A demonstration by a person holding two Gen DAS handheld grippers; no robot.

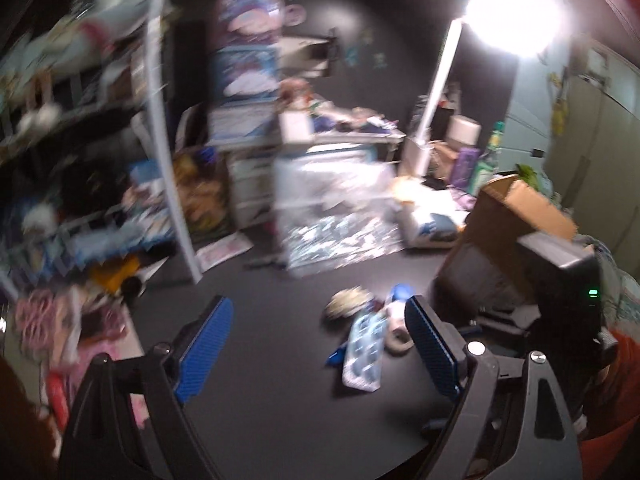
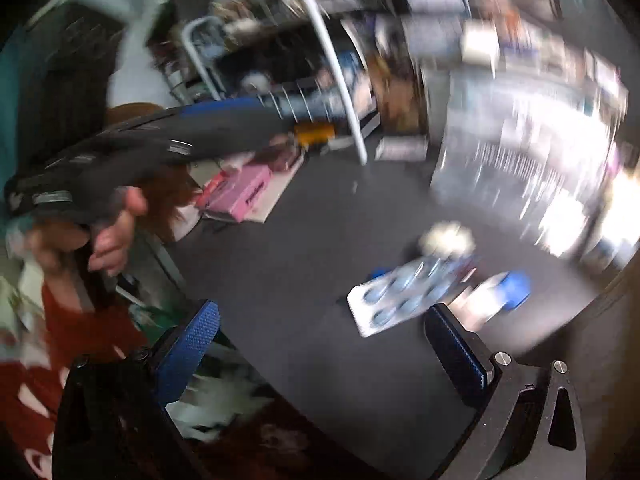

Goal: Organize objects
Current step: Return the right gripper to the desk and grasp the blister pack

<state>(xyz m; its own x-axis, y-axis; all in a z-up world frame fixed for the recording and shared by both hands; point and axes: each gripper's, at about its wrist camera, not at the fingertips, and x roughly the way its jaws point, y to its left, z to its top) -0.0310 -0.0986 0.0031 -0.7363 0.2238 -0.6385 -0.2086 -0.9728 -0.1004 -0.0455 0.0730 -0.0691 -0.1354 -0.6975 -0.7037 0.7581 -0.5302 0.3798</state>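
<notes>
A small pile of objects lies on the dark table (image 1: 280,380). It holds a blue blister pack (image 1: 363,354), a roll of tape (image 1: 399,340), a white bottle with a blue cap (image 1: 400,294) and a pale round item (image 1: 348,300). My left gripper (image 1: 318,320) is open and empty, above the table, with the pile just inside its right finger. In the right wrist view the blister pack (image 2: 404,298), the blue-capped bottle (image 2: 500,292) and the pale item (image 2: 446,240) lie ahead of my right gripper (image 2: 324,320), which is open and empty. The left gripper (image 2: 168,140) shows there at the left, held in a hand.
A cluttered wire shelf (image 1: 80,160) stands at the left. A pink box (image 2: 240,194) lies at the table's far left. A cardboard box (image 1: 516,216) and a black device (image 1: 560,276) sit at the right. A bright lamp (image 1: 512,12) shines at the back. Both views are blurred.
</notes>
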